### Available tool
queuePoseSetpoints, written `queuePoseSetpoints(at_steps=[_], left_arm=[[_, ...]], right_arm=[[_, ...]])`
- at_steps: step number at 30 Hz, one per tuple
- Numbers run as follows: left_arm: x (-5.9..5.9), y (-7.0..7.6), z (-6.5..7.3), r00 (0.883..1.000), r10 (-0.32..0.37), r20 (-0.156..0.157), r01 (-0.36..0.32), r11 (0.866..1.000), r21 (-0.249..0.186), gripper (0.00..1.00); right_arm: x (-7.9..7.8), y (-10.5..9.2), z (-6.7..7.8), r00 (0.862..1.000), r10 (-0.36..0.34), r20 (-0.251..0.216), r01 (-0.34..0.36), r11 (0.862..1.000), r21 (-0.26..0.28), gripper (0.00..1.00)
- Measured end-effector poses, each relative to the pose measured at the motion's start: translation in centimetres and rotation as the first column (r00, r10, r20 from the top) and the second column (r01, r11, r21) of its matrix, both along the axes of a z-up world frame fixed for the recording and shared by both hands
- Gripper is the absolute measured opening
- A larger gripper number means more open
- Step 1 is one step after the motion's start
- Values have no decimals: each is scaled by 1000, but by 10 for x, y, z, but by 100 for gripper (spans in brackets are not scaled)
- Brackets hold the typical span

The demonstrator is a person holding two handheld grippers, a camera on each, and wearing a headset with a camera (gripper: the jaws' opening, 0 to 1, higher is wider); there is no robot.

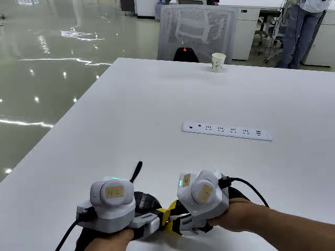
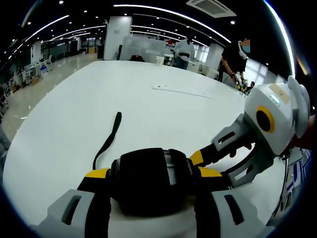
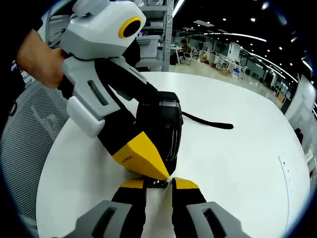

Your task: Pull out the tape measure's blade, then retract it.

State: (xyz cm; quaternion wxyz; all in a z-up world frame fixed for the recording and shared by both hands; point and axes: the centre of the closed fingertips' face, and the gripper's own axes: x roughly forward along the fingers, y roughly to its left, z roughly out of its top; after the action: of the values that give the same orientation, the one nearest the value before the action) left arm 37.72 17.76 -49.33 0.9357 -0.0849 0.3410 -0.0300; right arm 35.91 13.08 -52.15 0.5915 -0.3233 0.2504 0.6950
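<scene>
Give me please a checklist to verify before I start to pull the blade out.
1. Tape measure held between the left gripper fingers: ok.
2. Right gripper fingers shut on the blade tip: ok, as far as the right gripper view shows.
3. Blade not yet drawn out: ok.
4. Strap lies on the table, away from both grippers' fingers: ok.
5. Power strip far from the grippers: ok.
6. Blade lock released: cannot tell.
</scene>
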Motion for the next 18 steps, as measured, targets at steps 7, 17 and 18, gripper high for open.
queuePoseSetpoints(at_steps=[7, 17, 18], left_arm=[[1, -1, 1, 1000, -13, -2, 13, 1000, 6, 64], [-1, 0, 4, 999, -39, 6, 39, 999, 25, 63], [-1, 0, 5, 999, -41, 9, 41, 999, 27, 63]], right_arm=[[1, -3, 3, 999, -33, -11, 33, 999, 18, 18], [1, -8, 8, 997, -75, -10, 76, 996, 46, 21], [1, -9, 9, 997, -80, -9, 81, 996, 49, 22]])
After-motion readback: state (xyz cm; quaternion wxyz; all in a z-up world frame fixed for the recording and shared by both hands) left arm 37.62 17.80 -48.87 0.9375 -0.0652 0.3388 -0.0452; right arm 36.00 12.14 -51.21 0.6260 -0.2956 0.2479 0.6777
